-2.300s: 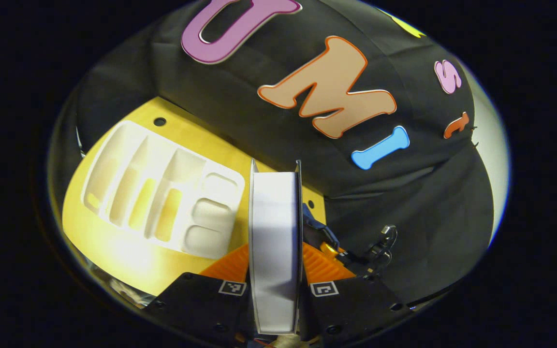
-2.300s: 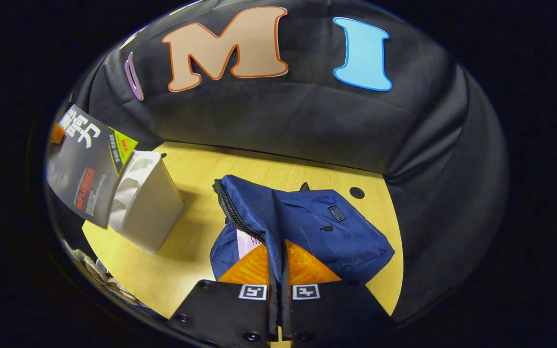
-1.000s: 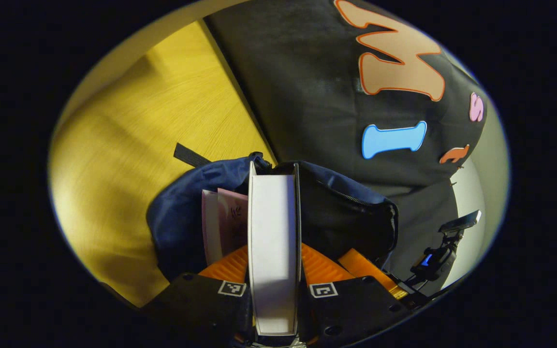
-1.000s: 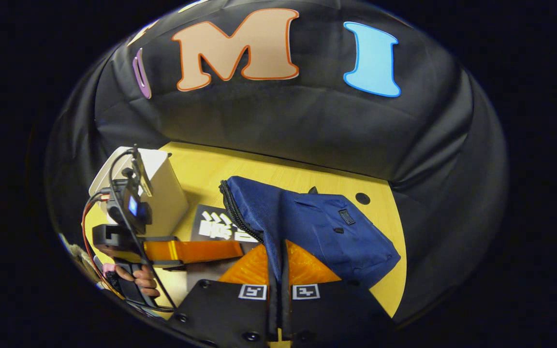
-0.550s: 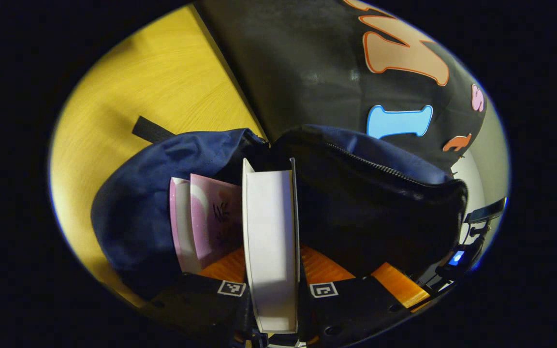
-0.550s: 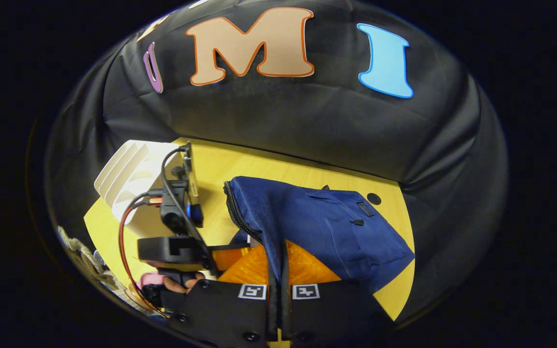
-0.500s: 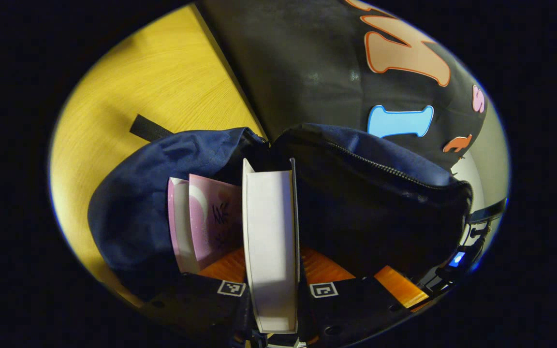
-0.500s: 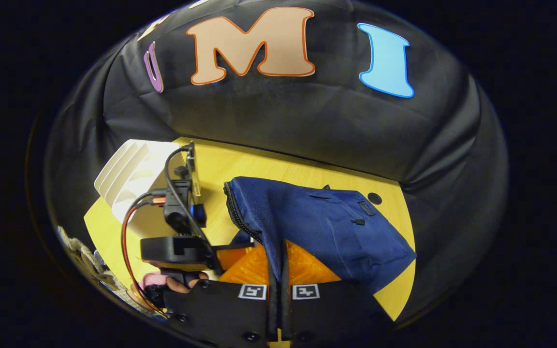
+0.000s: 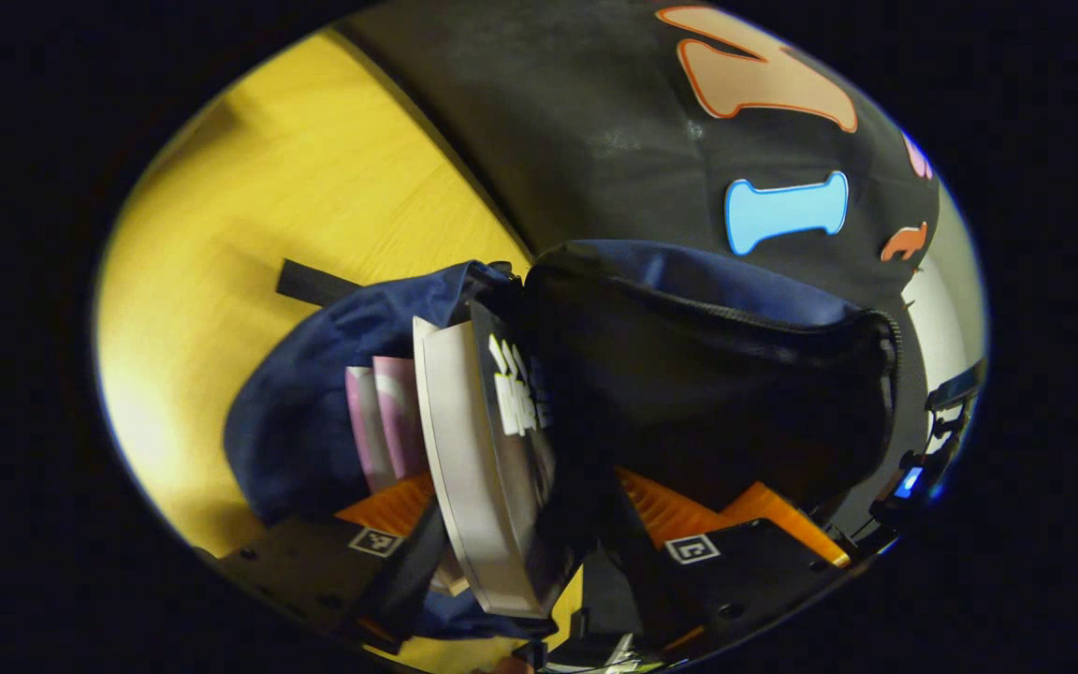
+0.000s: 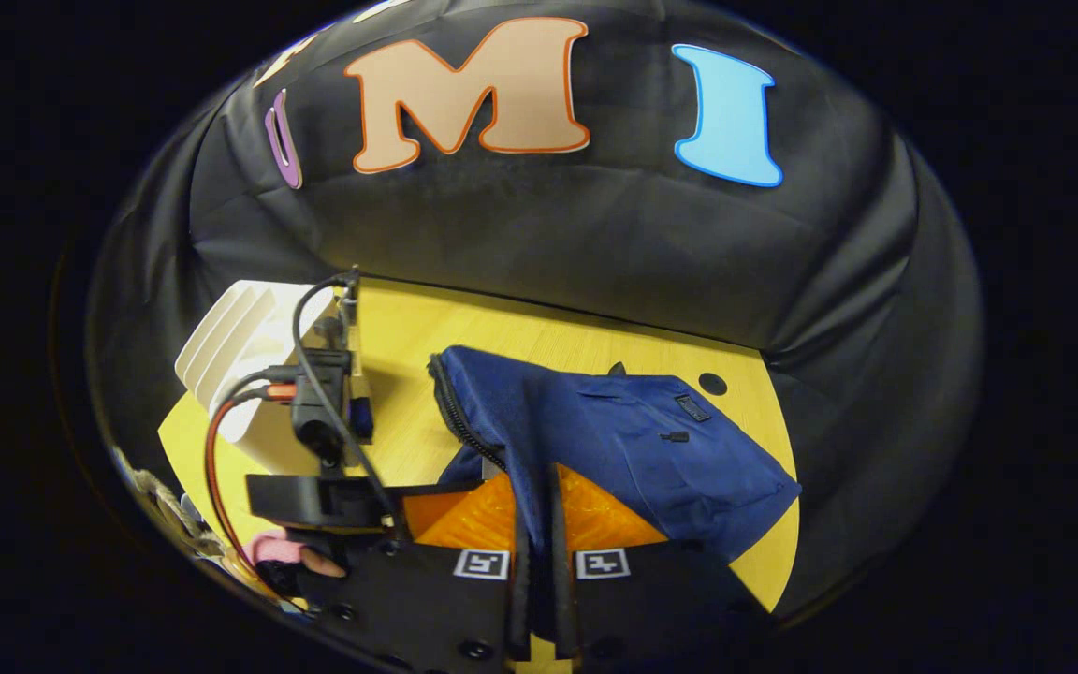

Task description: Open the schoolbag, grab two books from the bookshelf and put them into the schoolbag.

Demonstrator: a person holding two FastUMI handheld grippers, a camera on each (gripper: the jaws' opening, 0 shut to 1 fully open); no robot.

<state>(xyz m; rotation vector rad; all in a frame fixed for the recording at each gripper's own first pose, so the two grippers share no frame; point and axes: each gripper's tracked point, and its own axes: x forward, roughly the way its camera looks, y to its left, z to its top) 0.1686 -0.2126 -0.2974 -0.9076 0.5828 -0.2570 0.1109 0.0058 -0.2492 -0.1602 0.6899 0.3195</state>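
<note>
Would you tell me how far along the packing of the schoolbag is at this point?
Done: the schoolbag is open, with a pink book inside. In hand: the second book leans in the mouth between the open jaws of the left gripper, while the right gripper pinches the flap up. Left: let the book drop fully inside.
</note>
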